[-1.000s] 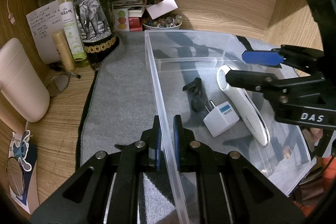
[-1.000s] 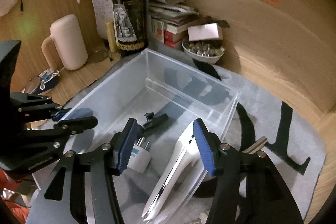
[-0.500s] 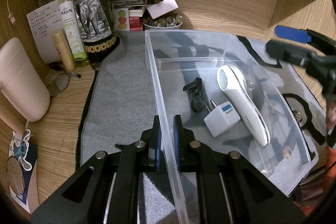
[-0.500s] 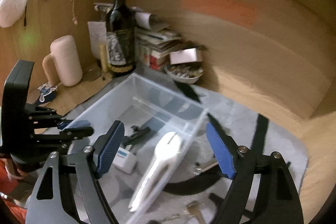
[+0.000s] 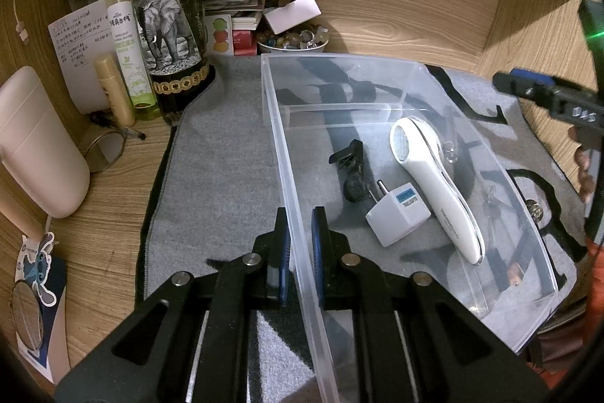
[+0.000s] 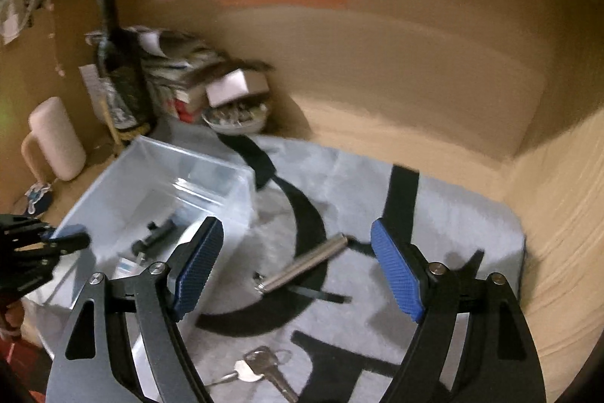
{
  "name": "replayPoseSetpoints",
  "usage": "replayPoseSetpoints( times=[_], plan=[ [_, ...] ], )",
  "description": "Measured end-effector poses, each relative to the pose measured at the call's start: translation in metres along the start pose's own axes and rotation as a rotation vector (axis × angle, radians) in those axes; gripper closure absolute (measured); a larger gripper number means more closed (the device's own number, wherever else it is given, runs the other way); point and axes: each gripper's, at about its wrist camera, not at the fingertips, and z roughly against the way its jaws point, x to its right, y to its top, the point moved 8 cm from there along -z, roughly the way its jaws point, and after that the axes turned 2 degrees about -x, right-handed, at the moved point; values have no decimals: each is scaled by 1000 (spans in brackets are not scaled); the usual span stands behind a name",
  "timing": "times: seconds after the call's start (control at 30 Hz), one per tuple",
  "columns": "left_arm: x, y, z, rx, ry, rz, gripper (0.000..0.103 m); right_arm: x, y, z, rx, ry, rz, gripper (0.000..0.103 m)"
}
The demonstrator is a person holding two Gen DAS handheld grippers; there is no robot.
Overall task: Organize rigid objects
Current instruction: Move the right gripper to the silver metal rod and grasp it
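Observation:
My left gripper (image 5: 300,248) is shut on the near left wall of a clear plastic bin (image 5: 275,123). Inside the bin lie a white handheld device (image 5: 434,184), a white plug adapter (image 5: 398,220) and a small black clip (image 5: 353,172). My right gripper (image 6: 298,270) is wide open and empty, above the grey mat to the right of the bin (image 6: 234,176). Under it lie a silver metal rod (image 6: 302,267) and a set of keys (image 6: 260,371). The right gripper shows at the right edge of the left wrist view (image 5: 543,93).
A dark wine bottle (image 5: 170,17), spray bottle (image 5: 130,48), pink mug (image 5: 34,146), paper stacks and a bowl of trinkets (image 5: 294,40) crowd the back left. Wooden walls enclose the back and right. The grey mat (image 6: 453,214) has black markings.
My right gripper has let go of the white device in the bin, opened wide and swung right, over the rod and keys. The left gripper has stayed shut on the bin wall.

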Motion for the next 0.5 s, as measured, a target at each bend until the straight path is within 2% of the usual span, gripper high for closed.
replayPoseSetpoints(
  times=[0.13,0.27,0.4,0.5],
  plan=[
    [0,0,0,0,-1,0,93,4,-15,-30,-85,28,-48,25],
    [0,-1,0,0,0,-1,93,-1,-30,-54,-168,39,-36,25],
    [0,-1,1,0,-1,1,93,-2,-40,-72,-218,31,-32,25],
    [0,-1,0,0,-1,1,93,0,-46,-83,-259,56,-49,26]
  ],
)
